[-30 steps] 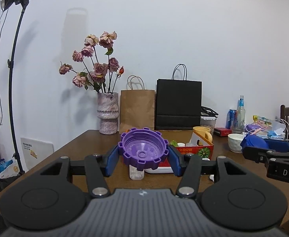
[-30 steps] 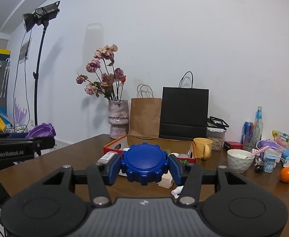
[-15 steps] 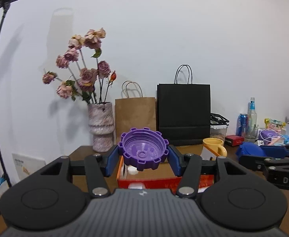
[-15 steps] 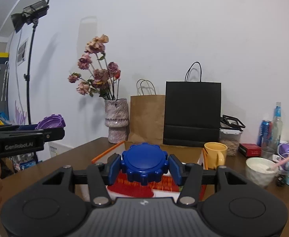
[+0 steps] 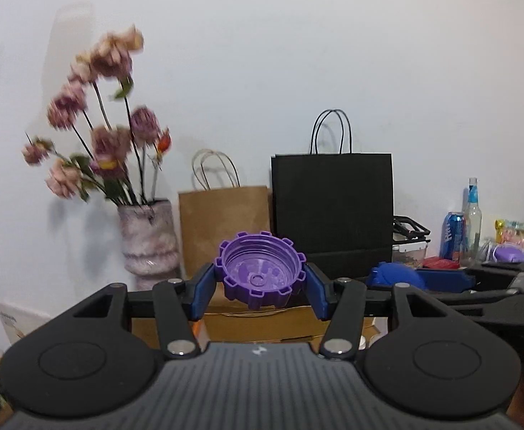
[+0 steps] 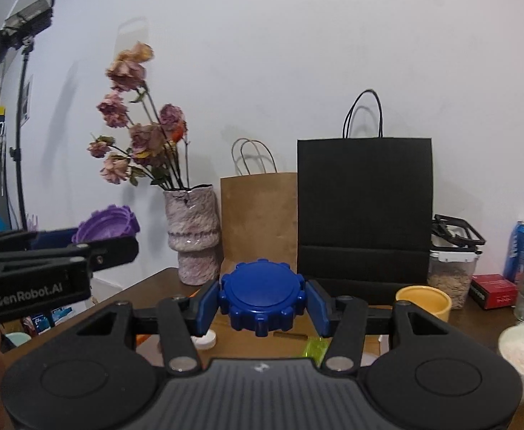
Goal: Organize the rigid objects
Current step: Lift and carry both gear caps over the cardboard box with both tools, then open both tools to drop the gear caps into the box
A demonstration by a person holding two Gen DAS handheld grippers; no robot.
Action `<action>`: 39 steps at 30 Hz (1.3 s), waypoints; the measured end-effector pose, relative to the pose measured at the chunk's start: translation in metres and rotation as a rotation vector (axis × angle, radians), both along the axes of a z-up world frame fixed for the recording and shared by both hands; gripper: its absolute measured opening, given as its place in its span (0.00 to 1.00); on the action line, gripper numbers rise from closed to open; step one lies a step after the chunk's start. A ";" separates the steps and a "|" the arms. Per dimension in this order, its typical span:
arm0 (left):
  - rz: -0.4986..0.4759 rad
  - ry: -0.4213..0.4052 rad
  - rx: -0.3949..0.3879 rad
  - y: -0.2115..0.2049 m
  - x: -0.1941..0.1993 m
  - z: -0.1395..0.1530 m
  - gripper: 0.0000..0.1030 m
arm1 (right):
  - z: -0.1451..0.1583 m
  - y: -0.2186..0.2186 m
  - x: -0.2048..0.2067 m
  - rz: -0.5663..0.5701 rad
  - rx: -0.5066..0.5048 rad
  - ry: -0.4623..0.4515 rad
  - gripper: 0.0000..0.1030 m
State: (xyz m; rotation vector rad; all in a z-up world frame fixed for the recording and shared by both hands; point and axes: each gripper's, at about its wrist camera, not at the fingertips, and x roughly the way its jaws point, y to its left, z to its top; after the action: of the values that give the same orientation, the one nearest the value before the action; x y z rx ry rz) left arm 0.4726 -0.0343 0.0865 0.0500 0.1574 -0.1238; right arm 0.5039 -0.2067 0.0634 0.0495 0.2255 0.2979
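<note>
- Left wrist view, nearest: left claw (image 5: 261, 286) clamped on purple cap (image 5: 260, 272), blue pads (image 5: 201, 294) pressing both sides; cap's hollow side faces up toward cam, notched rim all round.
- Cap held up in the air, above a cardboard box (image 5: 262, 322) seen just below the fingers.
- To the right, same depth: right claw (image 5: 416, 277) seen side-on, w/ blue cap (image 5: 394, 274) between its pads.
- Right wrist view, nearest: right claw (image 6: 262, 302) closed on blue cap (image 6: 262, 295), flat top toward cam, pads tight on its toothed edge; cap held above worktop (image 6: 161, 283).
- Just below the fingers: small white lid (image 6: 204, 339) and a yellow-green scrap (image 6: 314, 347), both low & partly hidden.
- Left edge: left claw (image 6: 93, 240) side-on, purple cap (image 6: 106, 225) sticking up from it.
- Mid-depth on worktop: yellow mug (image 6: 425, 301), white bowl (image 6: 523, 353) at right, red box (image 6: 491, 288), clear container (image 6: 452, 272) w/ black lid frame.
- Farther back by the wall: pinkish vase (image 6: 192, 236) w/ dried roses (image 6: 138, 132), brown paper bag (image 6: 258, 222), black paper bag (image 6: 364, 208), blue can (image 6: 520, 251).
- Far left: light stand (image 6: 20, 143) w/ lamp head on top.
</note>
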 end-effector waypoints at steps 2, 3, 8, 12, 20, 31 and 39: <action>0.001 0.016 -0.016 0.000 0.018 0.001 0.52 | 0.000 -0.001 0.019 0.004 0.010 0.013 0.50; 0.005 0.019 -0.017 0.000 0.025 0.001 0.52 | 0.000 -0.002 0.027 0.004 0.009 0.019 0.50; 0.030 0.056 -0.013 -0.001 0.068 -0.005 0.52 | -0.005 -0.002 0.067 0.004 0.001 0.055 0.50; 0.045 0.114 -0.024 -0.001 0.103 -0.011 0.52 | -0.010 0.000 0.100 0.012 -0.012 0.112 0.50; 0.034 0.425 0.013 0.001 0.187 -0.044 0.52 | -0.025 0.003 0.180 0.091 -0.057 0.383 0.50; 0.068 0.730 0.043 0.008 0.248 -0.105 0.54 | -0.070 0.032 0.231 0.074 -0.208 0.622 0.51; 0.085 0.736 0.027 0.016 0.251 -0.104 0.65 | -0.074 0.029 0.229 0.070 -0.171 0.613 0.58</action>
State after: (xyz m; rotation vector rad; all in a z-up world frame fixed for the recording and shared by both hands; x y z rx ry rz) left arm 0.7233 -0.0183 -0.0172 0.0229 0.8949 -0.0499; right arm 0.7329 -0.1778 -0.0102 -0.0384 0.8617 0.3264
